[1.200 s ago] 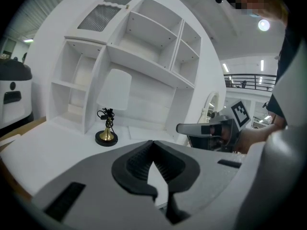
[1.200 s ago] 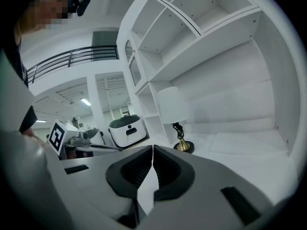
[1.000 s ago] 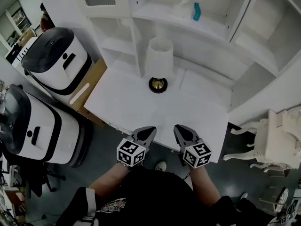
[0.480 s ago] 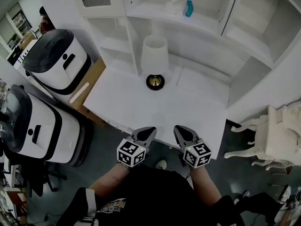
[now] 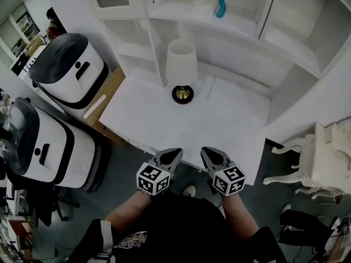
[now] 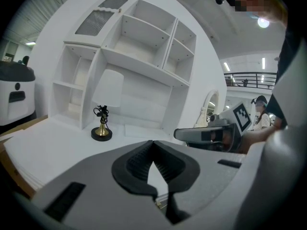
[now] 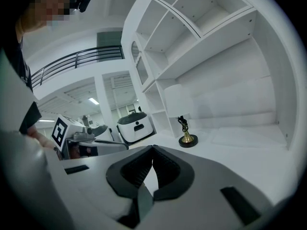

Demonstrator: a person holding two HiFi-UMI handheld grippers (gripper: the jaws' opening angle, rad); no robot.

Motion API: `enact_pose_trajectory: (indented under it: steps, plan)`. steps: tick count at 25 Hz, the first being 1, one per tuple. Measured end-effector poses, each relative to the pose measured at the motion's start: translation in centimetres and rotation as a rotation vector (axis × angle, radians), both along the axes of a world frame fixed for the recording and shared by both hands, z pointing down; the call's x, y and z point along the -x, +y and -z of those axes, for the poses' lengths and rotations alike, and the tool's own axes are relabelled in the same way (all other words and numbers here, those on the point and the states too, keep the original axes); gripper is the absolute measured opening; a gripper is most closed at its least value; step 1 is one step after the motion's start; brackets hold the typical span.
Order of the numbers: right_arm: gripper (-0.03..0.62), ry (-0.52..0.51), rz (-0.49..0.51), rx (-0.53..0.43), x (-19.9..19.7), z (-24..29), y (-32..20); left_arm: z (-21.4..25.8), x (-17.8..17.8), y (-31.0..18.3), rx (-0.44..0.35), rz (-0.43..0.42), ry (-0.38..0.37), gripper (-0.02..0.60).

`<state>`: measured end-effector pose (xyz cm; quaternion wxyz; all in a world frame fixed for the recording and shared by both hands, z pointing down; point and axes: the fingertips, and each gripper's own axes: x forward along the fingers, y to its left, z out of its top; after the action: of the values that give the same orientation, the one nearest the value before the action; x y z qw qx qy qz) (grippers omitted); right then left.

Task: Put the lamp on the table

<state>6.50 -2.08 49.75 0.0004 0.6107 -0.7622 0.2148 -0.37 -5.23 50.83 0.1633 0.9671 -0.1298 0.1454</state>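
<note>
The lamp (image 5: 182, 70), with its white shade, thin dark stem and round black-and-gold base, is standing upright on the white tabletop (image 5: 181, 127), toward the far side, just in front of the white shelf unit (image 5: 241, 34) that is rising behind it. Nothing is touching it. The left tongs (image 5: 174, 153) and the right tongs (image 5: 207, 151) are hovering side by side at the near edge of the tabletop, well apart from the lamp, both pointing toward it and tipping slightly down. Each pair is sitting pressed together at the tips, with nothing between the dark pads. A small teal object (image 5: 220, 8) is lying on an upper shelf, and two white machines with dark lids (image 5: 68, 70) are standing on the floor to the left of the tabletop.
</note>
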Motion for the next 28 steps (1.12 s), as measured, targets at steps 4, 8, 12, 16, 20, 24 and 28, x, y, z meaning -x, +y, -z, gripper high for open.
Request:
enact_pose_trajectory:
  steps: [4,8,12,16,20,24,28]
  plan:
    - [0.026,0.002,0.014,0.001,0.1,-0.1,-0.2,0.0,0.0,-0.1,-0.001,0.011,0.002,0.006]
    - [0.026,-0.001,0.023,0.006,0.3,-0.2,-0.5,0.0,0.3,-0.3,0.002,0.021,0.001,0.006]
    - [0.026,-0.002,0.036,0.008,0.5,-0.4,-0.8,-0.1,0.4,-0.5,0.002,0.030,-0.001,0.006]
    - [0.025,-0.001,0.048,0.008,0.8,-0.4,-0.9,-0.2,0.5,-0.6,0.002,0.030,-0.005,0.006]
    - [0.025,-0.004,0.060,0.008,1.2,-0.4,-1.2,-0.3,0.5,-0.7,0.004,0.030,-0.008,0.006]
    - [0.025,-0.005,0.069,0.012,1.5,-0.6,-1.3,-0.3,0.6,-0.7,0.002,0.028,-0.012,0.006]
    - [0.026,-0.008,0.074,0.017,1.7,-0.8,-1.3,-0.4,0.6,-0.8,0.006,0.026,-0.015,0.006]
